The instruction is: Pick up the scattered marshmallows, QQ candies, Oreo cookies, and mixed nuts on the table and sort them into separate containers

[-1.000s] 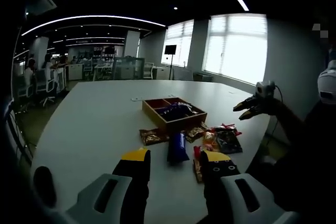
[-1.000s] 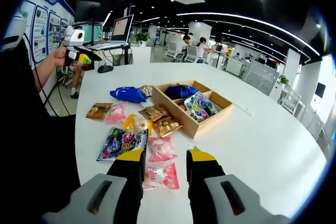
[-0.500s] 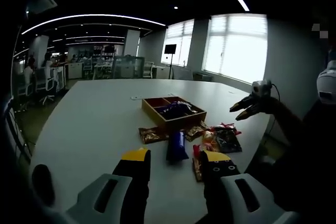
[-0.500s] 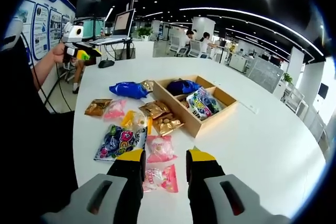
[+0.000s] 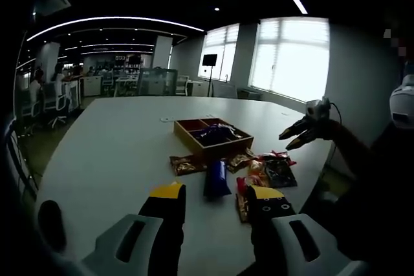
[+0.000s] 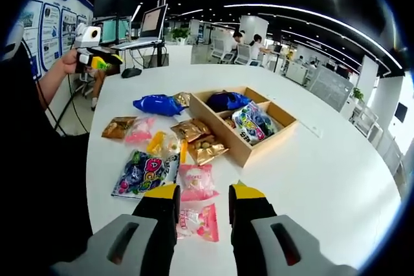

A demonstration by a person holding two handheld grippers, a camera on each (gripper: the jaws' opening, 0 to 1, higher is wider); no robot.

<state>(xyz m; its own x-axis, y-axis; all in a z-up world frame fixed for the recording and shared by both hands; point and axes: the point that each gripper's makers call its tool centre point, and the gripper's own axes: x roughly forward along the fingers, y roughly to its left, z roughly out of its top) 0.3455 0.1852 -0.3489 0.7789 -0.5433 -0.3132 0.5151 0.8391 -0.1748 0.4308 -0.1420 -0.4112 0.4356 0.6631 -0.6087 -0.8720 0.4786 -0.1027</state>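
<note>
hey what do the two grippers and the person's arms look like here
Both the left gripper and the right gripper have black jaws with yellow tips, rising from light grey housings with slot-shaped cutouts. A thin dark cable trails from the left gripper's handle. The person wears dark clothing.

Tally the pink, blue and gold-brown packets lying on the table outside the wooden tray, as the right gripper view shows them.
Pink packets: 3
Blue packets: 1
Gold-brown packets: 4
Total: 8
</note>
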